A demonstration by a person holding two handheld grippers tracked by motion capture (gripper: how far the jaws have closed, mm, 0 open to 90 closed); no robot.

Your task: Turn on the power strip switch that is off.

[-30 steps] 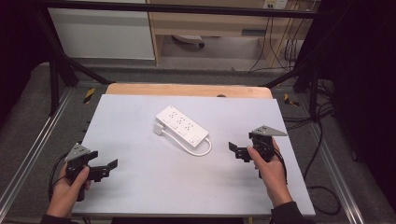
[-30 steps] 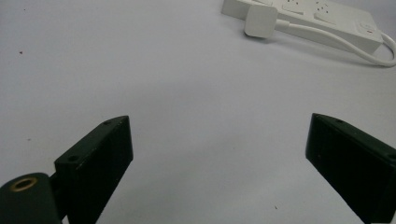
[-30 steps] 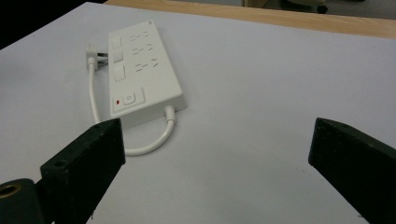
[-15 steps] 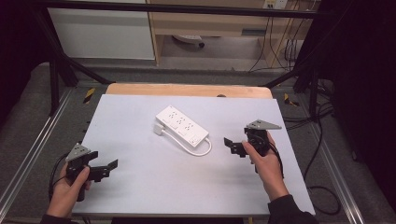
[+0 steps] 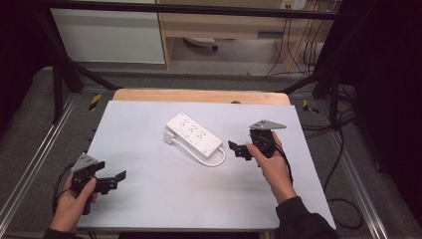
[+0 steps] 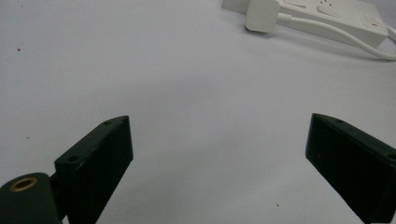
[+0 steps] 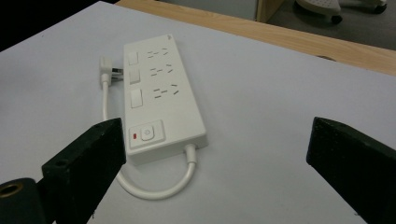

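A white power strip [image 5: 193,132] lies slantwise near the middle of the white table top [image 5: 149,189], its short cord [image 5: 215,160] looping back to a white plug [image 5: 169,137] at its far-left end. My right gripper [image 5: 238,149] hovers open just right of the strip's switch end; in the right gripper view the strip [image 7: 156,98] lies between and beyond the spread jaws. My left gripper [image 5: 117,178] is open near the table's front left, well apart from the strip. The left gripper view has the plug [image 6: 262,14] and strip [image 6: 336,14] far off at the top.
A wooden board edge [image 5: 199,95] runs along the table's far side. Metal frame rails [image 5: 35,159] flank the table. Cables [image 5: 343,149] hang off to the right. White cabinets [image 5: 109,35] and a shelf stand beyond.
My right gripper has moved left and a little forward, closing in on the strip's switch end. The left gripper has stayed put.
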